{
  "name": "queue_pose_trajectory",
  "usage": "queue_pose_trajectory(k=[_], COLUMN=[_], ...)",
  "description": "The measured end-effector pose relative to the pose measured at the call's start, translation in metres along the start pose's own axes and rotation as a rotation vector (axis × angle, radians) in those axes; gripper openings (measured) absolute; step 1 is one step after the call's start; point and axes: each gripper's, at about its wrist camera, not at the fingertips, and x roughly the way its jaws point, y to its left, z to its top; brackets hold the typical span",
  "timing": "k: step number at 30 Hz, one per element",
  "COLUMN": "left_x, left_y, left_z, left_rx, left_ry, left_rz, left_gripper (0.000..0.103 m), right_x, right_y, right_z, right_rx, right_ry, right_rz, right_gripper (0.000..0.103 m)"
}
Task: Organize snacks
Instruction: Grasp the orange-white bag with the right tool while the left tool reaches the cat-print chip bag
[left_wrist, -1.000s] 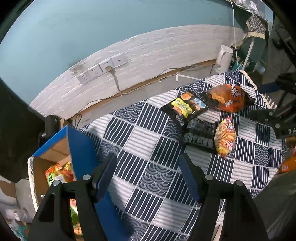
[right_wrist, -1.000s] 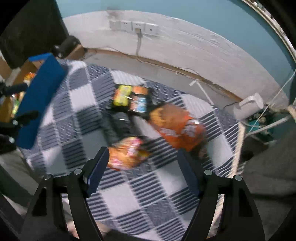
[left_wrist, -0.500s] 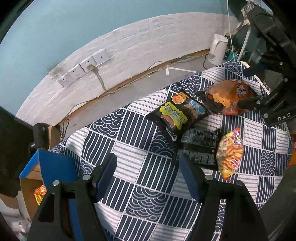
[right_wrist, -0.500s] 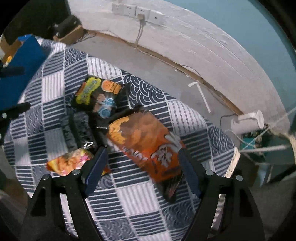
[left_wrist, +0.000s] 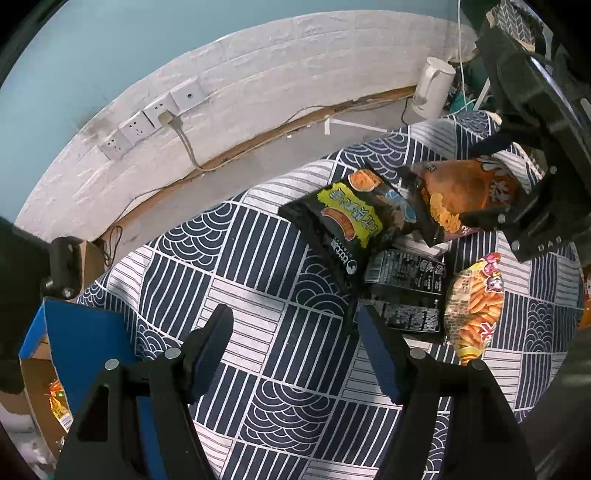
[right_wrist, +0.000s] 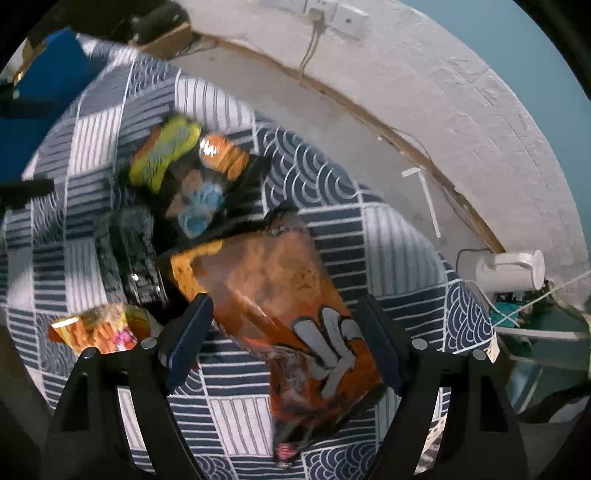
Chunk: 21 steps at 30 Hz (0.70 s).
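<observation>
The right gripper (right_wrist: 284, 325) points down over the large orange snack bag (right_wrist: 280, 302), which lies near the far right edge of the surface (left_wrist: 258, 258), covered with a patterned cloth. Its jaws stand wide on both sides of the bag and the pads do not press it. The left gripper (left_wrist: 295, 336) has its jaws wide too, with only cloth between them. Just beside the orange bag lie a black and yellow bag (left_wrist: 347, 218), a dark packet (left_wrist: 406, 291) and a small orange packet (left_wrist: 474, 306). A blue-lined box (left_wrist: 81, 339) stands at the left edge.

Four snack bags (left_wrist: 349, 218) clustered on tablecloth (left_wrist: 236, 266), box (left_wrist: 40, 365) at left edge
</observation>
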Motion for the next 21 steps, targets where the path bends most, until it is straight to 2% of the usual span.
queue_pose_trajectory(k=[5,7,8,12,16,21], left_x=[0.0,-0.002,-0.003,-0.005,-0.007,-0.005], left_y=[-0.01,-0.016,-0.019,-0.031,-0.045,-0.072], left_z=[-0.001,-0.003,-0.004,-0.004,-0.002,-0.003], left_rx=[0.016,0.028,0.032,0.033,0.034,0.061], left_ry=[0.006,0.002,0.002,0.01,0.011,0.04], left_rz=[-0.041,-0.045,-0.056,-0.097,-0.146,-0.19], left_gripper=[0.072,0.072,0.072,0.072,0.08,0.08], right_x=[0.017,0.017,0.017,0.014,0.007,-0.006], right_y=[0.006,0.002,-0.002,-0.008,-0.013,-0.021], right_z=[-0.011,-0.017,-0.021,-0.036,-0.06,-0.09], right_rx=[0.022,0.077,0.111,0.226,0.332,0.424], right_ry=[0.063,0.064,0.067,0.056,0.048,0.028], right_rz=[0.006,0.015,0.028,0.048,0.042,0.064], right_gripper=[0.078,0.062,0.058,0.047,0.047,0.047])
